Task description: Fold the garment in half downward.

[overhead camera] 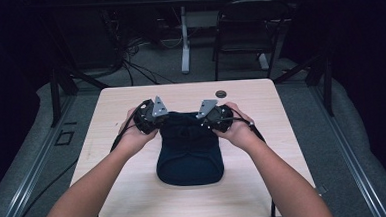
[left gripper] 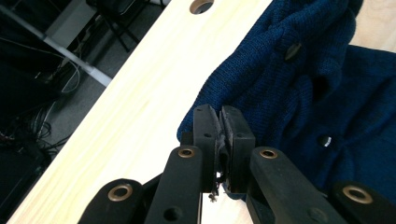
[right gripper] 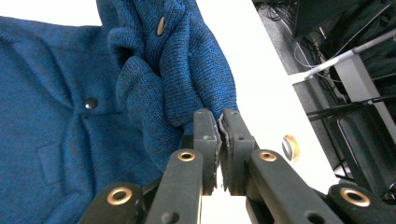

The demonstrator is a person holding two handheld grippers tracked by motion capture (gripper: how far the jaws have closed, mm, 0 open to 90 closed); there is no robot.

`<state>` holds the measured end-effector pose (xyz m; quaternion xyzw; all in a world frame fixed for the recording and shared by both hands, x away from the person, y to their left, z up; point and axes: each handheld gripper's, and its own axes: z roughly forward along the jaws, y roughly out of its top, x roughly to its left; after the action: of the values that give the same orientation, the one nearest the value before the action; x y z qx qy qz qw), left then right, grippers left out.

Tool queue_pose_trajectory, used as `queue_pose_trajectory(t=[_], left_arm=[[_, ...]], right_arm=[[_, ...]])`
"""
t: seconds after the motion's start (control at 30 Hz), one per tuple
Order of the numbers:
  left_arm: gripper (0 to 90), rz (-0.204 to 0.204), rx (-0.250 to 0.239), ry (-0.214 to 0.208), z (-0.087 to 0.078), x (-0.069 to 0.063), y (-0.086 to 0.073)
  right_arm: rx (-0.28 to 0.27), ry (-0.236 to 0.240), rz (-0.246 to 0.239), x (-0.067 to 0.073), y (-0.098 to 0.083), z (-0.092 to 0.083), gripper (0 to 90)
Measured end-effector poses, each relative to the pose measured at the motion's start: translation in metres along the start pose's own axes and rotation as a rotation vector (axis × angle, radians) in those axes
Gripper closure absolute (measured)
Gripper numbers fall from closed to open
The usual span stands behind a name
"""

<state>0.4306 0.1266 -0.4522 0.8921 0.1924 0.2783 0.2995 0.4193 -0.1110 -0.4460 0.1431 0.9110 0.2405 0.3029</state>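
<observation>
A dark blue knitted garment (overhead camera: 189, 156) with buttons lies folded in the middle of the light wooden table (overhead camera: 125, 192). My left gripper (overhead camera: 161, 121) holds its far left edge, and in the left gripper view the jaws (left gripper: 223, 122) are shut on a fold of the blue knit (left gripper: 299, 74). At the far right edge my right gripper (overhead camera: 207, 120) pinches the cloth too. Its jaws (right gripper: 219, 125) are closed on a bunched fold of the garment (right gripper: 187, 70). Both grippers sit close together over the garment's far end.
A round hole (overhead camera: 221, 93) is set in the table near its far edge. Beyond the table stand a black chair (overhead camera: 247, 30), a white desk leg (overhead camera: 184, 49) and loose cables (overhead camera: 128, 57) on the floor. Bare tabletop lies left and right of the garment.
</observation>
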Motion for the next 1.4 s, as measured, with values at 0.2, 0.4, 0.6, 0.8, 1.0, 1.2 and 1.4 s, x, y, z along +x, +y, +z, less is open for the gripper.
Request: queue_pose_trajectory(t=[0.2,0.4,0.6,0.8,1.0,1.2,1.4], left_arm=[[85.7,0.007,-0.003,-0.016,-0.001,-0.006,-0.004],[85.7,0.008,0.001,-0.036,-0.004,-0.008,-0.006],[85.7,0.014,-0.003,-0.053,-0.006,-0.013,-0.009],[85.7,0.015,-0.011,-0.061,-0.009,-0.016,-0.013],[85.7,0.01,-0.017,-0.068,-0.013,-0.019,-0.017],[85.6,0.014,-0.013,-0.079,-0.015,-0.024,-0.021],[85.5,0.022,-0.014,-0.099,-0.018,-0.03,-0.023]], right_arm=[[-0.001,0.013,0.0,0.007,-0.005,-0.003,85.7],[0.004,0.027,-0.013,0.012,-0.006,-0.005,85.7],[0.002,0.039,-0.007,0.017,-0.009,-0.008,85.7],[-0.007,0.045,-0.014,0.023,-0.012,-0.01,85.7],[-0.004,0.049,-0.036,0.029,-0.01,-0.015,85.7],[-0.019,0.058,-0.032,0.038,-0.013,-0.016,85.7],[-0.019,0.062,-0.038,0.043,-0.018,-0.019,85.7]])
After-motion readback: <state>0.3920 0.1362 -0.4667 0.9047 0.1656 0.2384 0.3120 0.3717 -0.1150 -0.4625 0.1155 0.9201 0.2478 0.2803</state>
